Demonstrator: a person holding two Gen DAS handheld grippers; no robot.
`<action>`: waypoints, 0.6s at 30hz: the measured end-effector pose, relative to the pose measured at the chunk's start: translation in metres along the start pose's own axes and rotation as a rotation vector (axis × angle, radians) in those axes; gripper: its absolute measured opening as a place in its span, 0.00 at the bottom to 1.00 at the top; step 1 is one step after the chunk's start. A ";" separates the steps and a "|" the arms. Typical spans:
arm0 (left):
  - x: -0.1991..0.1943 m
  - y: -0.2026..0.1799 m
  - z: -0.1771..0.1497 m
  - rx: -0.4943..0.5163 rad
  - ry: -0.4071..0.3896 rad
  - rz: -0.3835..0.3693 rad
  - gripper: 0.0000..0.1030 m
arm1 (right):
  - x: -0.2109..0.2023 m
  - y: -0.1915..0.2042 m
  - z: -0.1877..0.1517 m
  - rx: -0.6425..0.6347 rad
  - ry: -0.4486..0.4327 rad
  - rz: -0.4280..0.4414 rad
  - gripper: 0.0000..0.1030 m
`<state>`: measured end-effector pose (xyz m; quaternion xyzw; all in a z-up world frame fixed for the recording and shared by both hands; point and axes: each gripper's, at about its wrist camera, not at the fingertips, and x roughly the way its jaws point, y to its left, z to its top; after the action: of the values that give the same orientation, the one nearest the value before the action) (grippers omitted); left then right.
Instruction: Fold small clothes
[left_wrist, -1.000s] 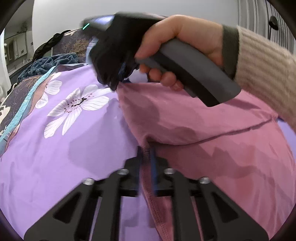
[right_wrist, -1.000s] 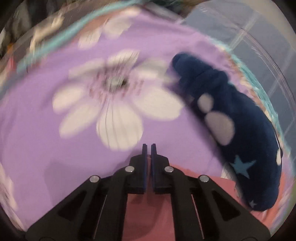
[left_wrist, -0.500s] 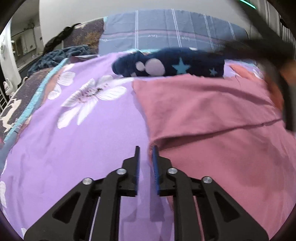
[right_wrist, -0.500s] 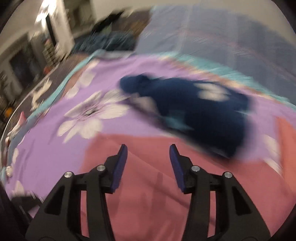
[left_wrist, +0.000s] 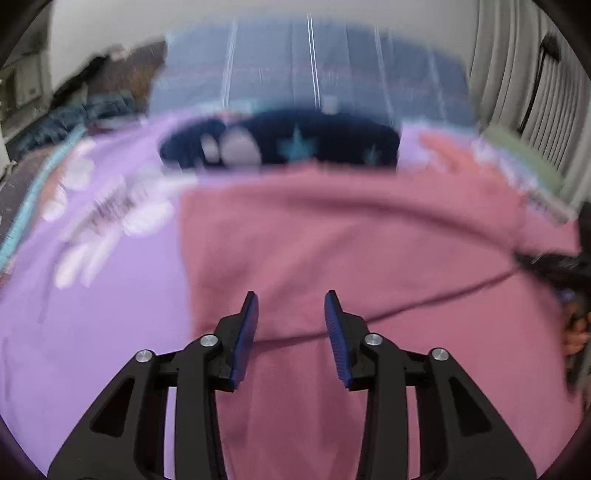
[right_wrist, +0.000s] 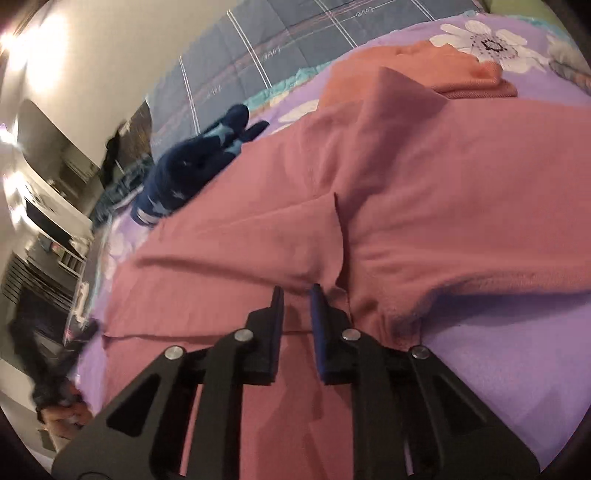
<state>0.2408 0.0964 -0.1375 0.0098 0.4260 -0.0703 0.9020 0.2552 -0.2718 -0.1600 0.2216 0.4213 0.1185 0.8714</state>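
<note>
A pink garment (left_wrist: 351, 240) lies spread on a purple flowered bedspread (left_wrist: 92, 295), with one layer folded over the other. My left gripper (left_wrist: 291, 314) is open and empty just above its near part, over the fold edge. In the right wrist view the same pink garment (right_wrist: 406, 177) fills the middle. My right gripper (right_wrist: 297, 299) is open with a narrow gap, its tips at a fold of the cloth, gripping nothing.
A dark blue star-patterned garment (left_wrist: 280, 144) lies beyond the pink one; it also shows in the right wrist view (right_wrist: 188, 162). An orange garment (right_wrist: 424, 70) lies at the far right. A grey checked quilt (left_wrist: 310, 74) is behind. The other hand shows at the left edge (right_wrist: 59, 398).
Both grippers have let go of the pink garment and opened. The left has moved right over the cloth. The right has swung round and now sits low at the garment's right side.
</note>
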 end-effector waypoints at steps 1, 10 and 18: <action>0.014 0.000 -0.004 0.002 0.017 -0.005 0.48 | 0.000 0.003 0.000 -0.018 0.001 -0.009 0.15; 0.012 -0.012 -0.010 0.046 0.001 0.067 0.51 | -0.025 0.021 0.042 -0.139 -0.052 -0.159 0.40; 0.007 -0.013 -0.009 0.054 -0.010 0.100 0.56 | -0.007 0.012 0.067 -0.115 -0.096 -0.156 0.01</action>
<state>0.2363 0.0837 -0.1479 0.0551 0.4184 -0.0366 0.9058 0.3034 -0.2833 -0.1122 0.1433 0.3876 0.0637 0.9084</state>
